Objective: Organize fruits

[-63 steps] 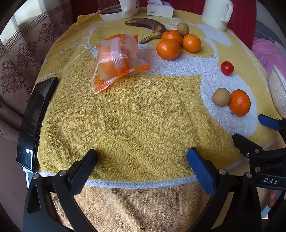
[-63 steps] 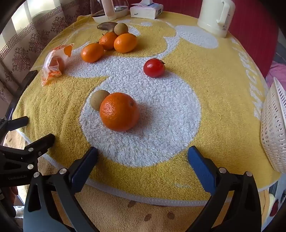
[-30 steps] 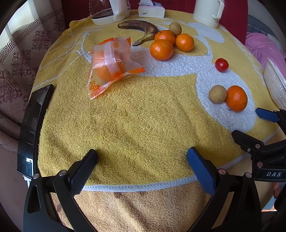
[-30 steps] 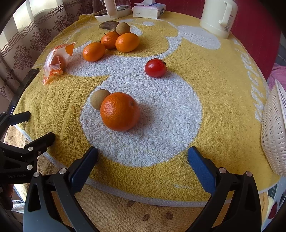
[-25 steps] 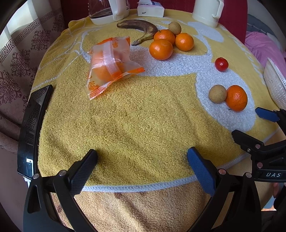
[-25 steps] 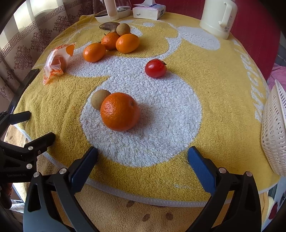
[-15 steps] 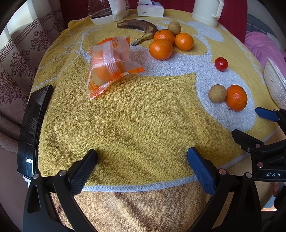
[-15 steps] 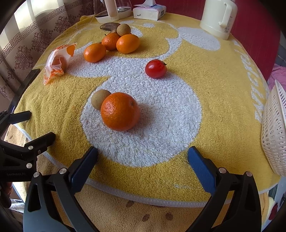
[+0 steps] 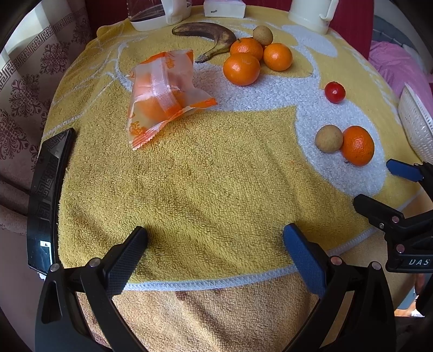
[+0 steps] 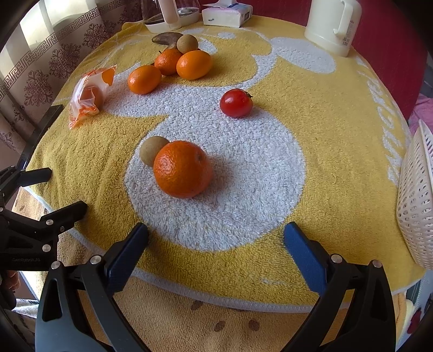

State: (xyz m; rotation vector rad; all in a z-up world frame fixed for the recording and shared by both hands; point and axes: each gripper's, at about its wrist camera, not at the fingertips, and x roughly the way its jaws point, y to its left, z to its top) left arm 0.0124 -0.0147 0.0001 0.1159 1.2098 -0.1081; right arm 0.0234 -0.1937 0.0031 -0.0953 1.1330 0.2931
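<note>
A large orange [image 10: 182, 169] lies on the yellow towel with a small brown fruit [image 10: 152, 150] touching its far left side. A red tomato [image 10: 236, 103] lies behind them. Three oranges [image 10: 193, 64], a brown fruit [image 10: 187, 43] and a dark banana [image 9: 208, 33] cluster at the back. A wrapped orange in a plastic packet [image 9: 162, 93] lies to the left. A white basket [image 10: 416, 200] stands at the right edge. My right gripper [image 10: 216, 243] is open, just short of the large orange. My left gripper [image 9: 215, 247] is open and empty at the front edge.
A cream jug [image 10: 331, 23], a tissue box [image 10: 226, 13] and a glass kettle base [image 10: 169, 16] stand at the back. A black phone [image 9: 47, 195] lies on the table's left edge. The table's front edge is under both grippers.
Both views have shifted only slightly; the left gripper backed off a little over two seconds. No fruit has moved and both grippers stay open.
</note>
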